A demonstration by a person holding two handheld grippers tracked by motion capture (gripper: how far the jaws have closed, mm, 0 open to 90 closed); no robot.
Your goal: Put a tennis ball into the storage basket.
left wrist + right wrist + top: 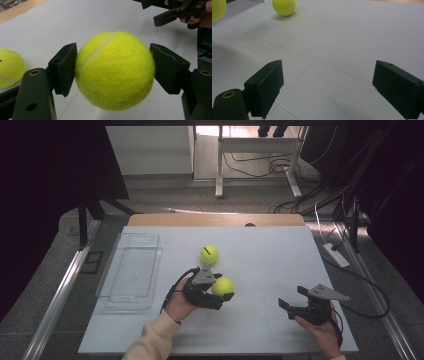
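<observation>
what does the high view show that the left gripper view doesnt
High view alone: the clear plastic tray at the table's left, the floor with cables beyond, and the person's sleeve. Left gripper view alone: the white seam on the held tennis ball and both pads pressed on it. Shared: that ball, the second tennis ball, the right tongs and the white table.

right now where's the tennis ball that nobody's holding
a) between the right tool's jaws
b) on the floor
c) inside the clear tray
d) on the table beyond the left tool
d: the free tennis ball sits on the white table, beyond the left tool, outside the clear tray.
</observation>
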